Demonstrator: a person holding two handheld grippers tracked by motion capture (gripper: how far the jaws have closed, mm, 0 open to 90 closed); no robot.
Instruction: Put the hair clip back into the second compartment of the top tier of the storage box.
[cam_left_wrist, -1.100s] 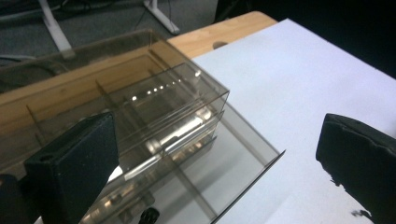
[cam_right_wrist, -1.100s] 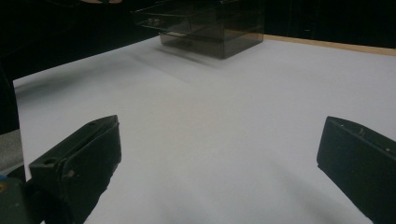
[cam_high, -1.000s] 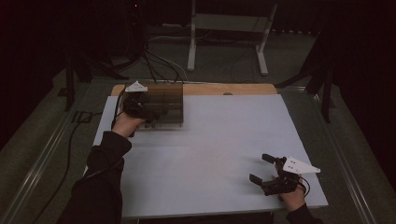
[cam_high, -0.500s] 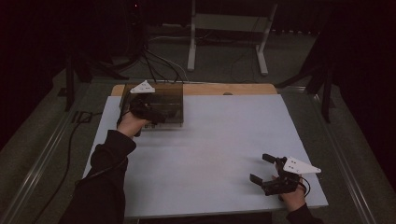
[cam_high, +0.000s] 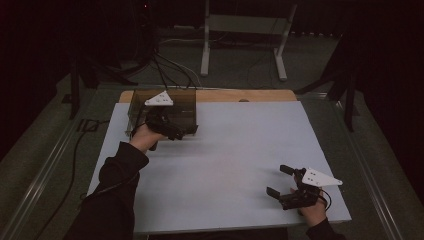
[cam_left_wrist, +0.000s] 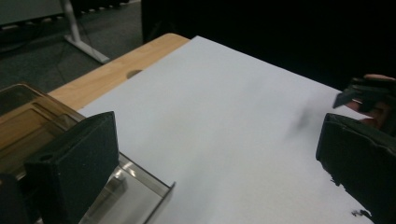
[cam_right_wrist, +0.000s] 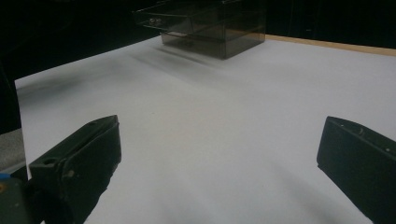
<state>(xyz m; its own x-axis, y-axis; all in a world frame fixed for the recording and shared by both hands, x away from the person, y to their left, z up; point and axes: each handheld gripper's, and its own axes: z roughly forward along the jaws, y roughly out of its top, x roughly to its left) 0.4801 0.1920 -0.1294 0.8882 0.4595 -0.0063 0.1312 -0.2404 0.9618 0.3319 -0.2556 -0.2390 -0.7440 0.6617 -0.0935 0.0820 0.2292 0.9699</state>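
No text, label, brand, number or sign can be read in any of the views. The smoky clear plastic box (cam_high: 162, 114) at about ten o'clock on the desk (cam_high: 230, 150) carries no legible marking, and the white sheet covering the desk is blank. The grey plates on the grippers bear only small dark dots, not characters.

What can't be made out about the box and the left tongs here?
- High view: the box front is covered by the left tongs and hand, so any contact is unclear.
- Left gripper view: the box is cut off by the left edge and a jaw.
- Right gripper view: the box contents are too dark and smoky to read.
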